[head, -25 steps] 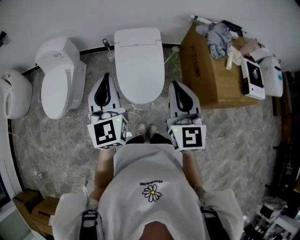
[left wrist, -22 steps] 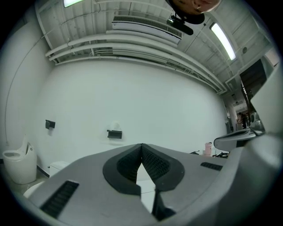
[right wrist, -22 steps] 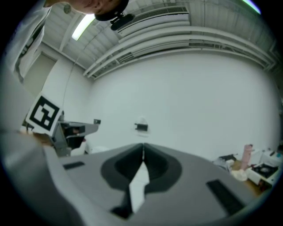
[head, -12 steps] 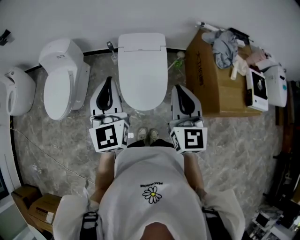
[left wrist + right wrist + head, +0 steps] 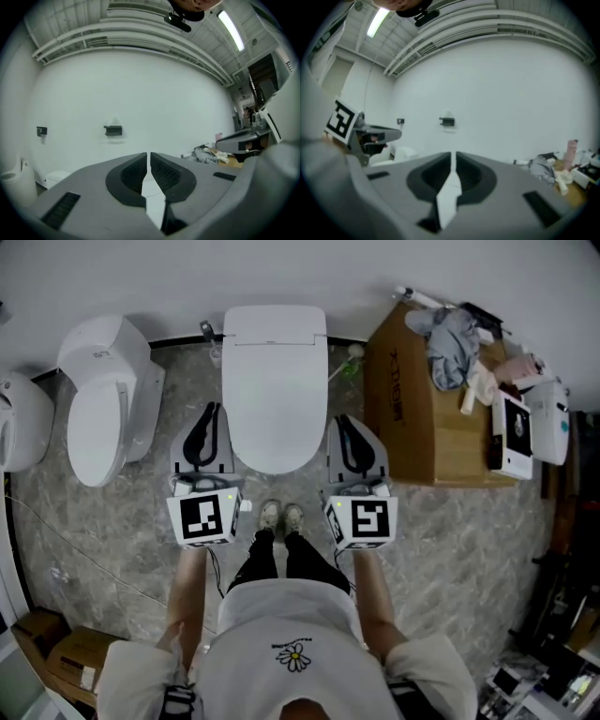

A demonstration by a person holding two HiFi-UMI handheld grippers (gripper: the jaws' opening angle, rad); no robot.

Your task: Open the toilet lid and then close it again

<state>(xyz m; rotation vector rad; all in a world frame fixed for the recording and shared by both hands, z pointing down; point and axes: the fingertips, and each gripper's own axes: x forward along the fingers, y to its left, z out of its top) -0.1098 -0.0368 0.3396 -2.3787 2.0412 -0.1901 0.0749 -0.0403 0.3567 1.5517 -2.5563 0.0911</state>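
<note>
Head view: The lid (image 5: 275,381) is down, shut on the toilet that stands against the wall straight ahead of the person. I see the left hand-held gripper (image 5: 211,411) just beside the toilet's left flank and the right hand-held gripper (image 5: 340,420) just beside its right flank, both clear of the lid. A second toilet (image 5: 98,399) stands further left. A box (image 5: 417,427) with clothes on it stands to the right.

Left gripper view: The jaws are together but for a hairline slit, with nothing held. A white wall with a small dark fitting (image 5: 113,130) lies ahead.

Right gripper view: The jaws are likewise together and empty. The left hand-held gripper's marker cube (image 5: 342,119) shows at the left edge.
</note>
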